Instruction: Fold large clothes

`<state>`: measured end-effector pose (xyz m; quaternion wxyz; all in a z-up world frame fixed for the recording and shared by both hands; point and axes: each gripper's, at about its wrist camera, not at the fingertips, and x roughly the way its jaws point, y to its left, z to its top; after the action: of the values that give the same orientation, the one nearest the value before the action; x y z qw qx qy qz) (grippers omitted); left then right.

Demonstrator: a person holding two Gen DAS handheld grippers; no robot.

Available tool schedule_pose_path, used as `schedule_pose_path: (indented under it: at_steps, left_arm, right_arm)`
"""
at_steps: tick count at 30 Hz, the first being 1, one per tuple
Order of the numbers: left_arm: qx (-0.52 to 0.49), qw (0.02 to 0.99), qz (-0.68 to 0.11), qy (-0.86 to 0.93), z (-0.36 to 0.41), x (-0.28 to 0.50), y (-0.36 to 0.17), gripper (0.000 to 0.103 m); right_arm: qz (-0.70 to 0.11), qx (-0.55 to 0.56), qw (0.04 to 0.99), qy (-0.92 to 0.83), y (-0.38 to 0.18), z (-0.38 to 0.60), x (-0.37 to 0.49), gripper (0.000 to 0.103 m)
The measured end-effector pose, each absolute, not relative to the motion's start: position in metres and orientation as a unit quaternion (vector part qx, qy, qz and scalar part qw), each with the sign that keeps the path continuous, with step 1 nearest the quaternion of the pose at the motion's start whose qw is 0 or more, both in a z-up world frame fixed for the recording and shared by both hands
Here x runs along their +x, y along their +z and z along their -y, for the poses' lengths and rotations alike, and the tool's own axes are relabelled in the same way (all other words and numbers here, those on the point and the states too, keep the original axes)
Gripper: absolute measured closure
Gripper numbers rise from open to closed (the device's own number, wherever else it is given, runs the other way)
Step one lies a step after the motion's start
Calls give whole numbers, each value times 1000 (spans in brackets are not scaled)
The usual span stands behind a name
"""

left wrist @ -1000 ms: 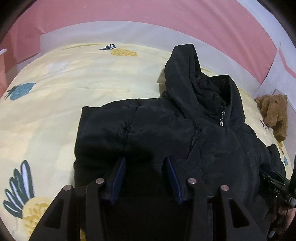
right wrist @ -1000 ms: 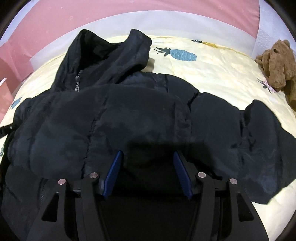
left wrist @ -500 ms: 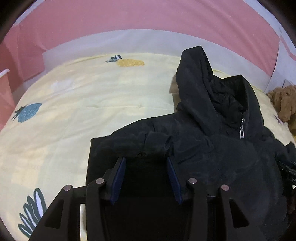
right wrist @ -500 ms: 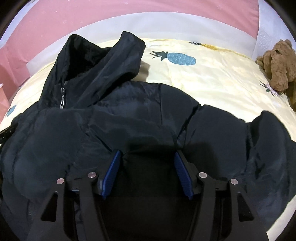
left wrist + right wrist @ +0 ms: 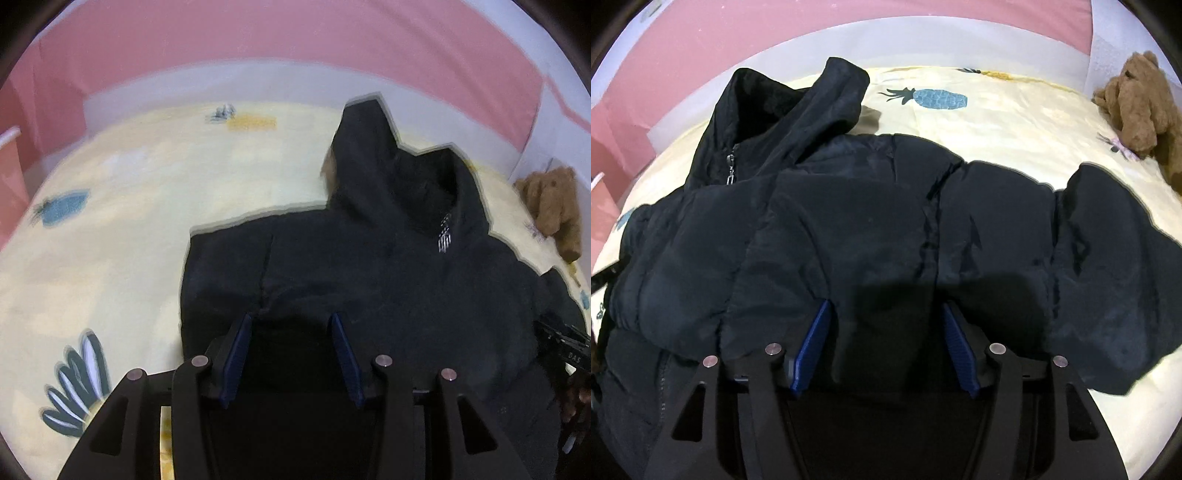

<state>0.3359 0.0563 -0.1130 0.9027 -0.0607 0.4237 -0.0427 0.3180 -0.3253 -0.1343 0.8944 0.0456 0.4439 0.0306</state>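
— What are we counting on the bed (image 5: pixel 122 206) right now?

— We are seeing one black hooded jacket (image 5: pixel 871 229), lying spread on the yellow bedspread with the fruit print, its front facing up. Its hood (image 5: pixel 812 99) is pointing toward the far edge of the bed, and one zipper pull (image 5: pixel 730 170) is showing at the collar. One sleeve (image 5: pixel 1108 266) is lying stretched out to the right in the right wrist view.

— Anything else lying there?

— One brown teddy bear (image 5: pixel 1137 107), sitting near the far right corner, well apart from the jacket. On the sheet we are making out a blue pineapple print (image 5: pixel 934 99) beyond the hood. No containers are showing in either view.

— And the two tools?

— We are holding two. The left hand-held gripper (image 5: pixel 291 332) is standing over the jacket's lower left part, jaws partly apart, with dark fabric lying between the blue pads (image 5: pixel 236 354); the picture is blurred, and we cannot tell whether the pads are pressing on the cloth. The right hand-held gripper (image 5: pixel 884 325) is hanging over the jacket's body near the armpit seam. Its jaws have just been opening, and black fabric is bulging up between its pads (image 5: pixel 812 343), yet we cannot tell whether they are pinching it.

— Is the other tool showing?

— At the right edge of the left wrist view, a dark piece of the right tool is peeking in.
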Motion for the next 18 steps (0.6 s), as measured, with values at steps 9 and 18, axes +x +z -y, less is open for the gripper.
schedule_pose_path:
  at_steps: [9,18]
  left_arm:
    - [-50,909,-412,-42,-52,303,-80,57]
    - [-61,918,-384,-82,-39,181,-38,57]
  right_arm:
    - [-411,39,911,13,-88,330,256,42]
    - [-363,103,926,-17,-47,370,154,40]
